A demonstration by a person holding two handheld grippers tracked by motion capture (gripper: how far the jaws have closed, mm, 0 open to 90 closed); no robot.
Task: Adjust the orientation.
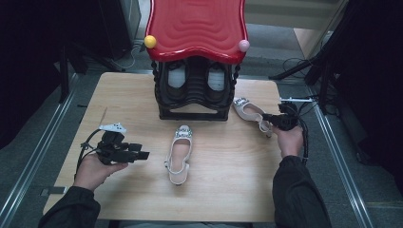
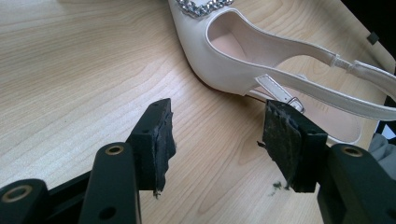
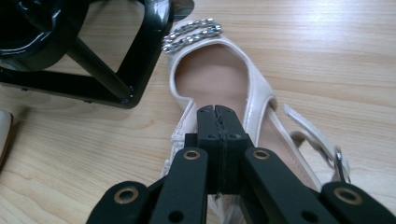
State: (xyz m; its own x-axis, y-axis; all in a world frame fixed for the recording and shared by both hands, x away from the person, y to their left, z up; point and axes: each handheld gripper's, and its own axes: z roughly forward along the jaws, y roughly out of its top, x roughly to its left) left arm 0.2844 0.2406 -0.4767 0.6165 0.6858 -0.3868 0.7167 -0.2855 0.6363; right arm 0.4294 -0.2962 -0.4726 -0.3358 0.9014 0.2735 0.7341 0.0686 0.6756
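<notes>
Two white slingback shoes with jewelled toes lie on the wooden table. One shoe (image 1: 179, 154) (image 2: 219, 65) is in the middle, toe towards the rack. My left gripper (image 1: 140, 151) (image 2: 217, 140) is held low just left of it, open, and points at its heel strap and buckle with nothing between the pads. The other shoe (image 1: 248, 111) (image 3: 210, 74) lies to the right of the rack's foot. My right gripper (image 1: 267, 122) (image 3: 215, 114) is at its heel end, shut, with its tips over the shoe's inner side. I see nothing between its pads.
A black shoe rack (image 1: 192, 102) (image 3: 107, 84) with a red wavy top (image 1: 197, 26) stands at the table's far middle. A pair of dark shoes (image 1: 177, 78) sits on its shelf. The table's edge (image 1: 280, 156) runs close to the right hand.
</notes>
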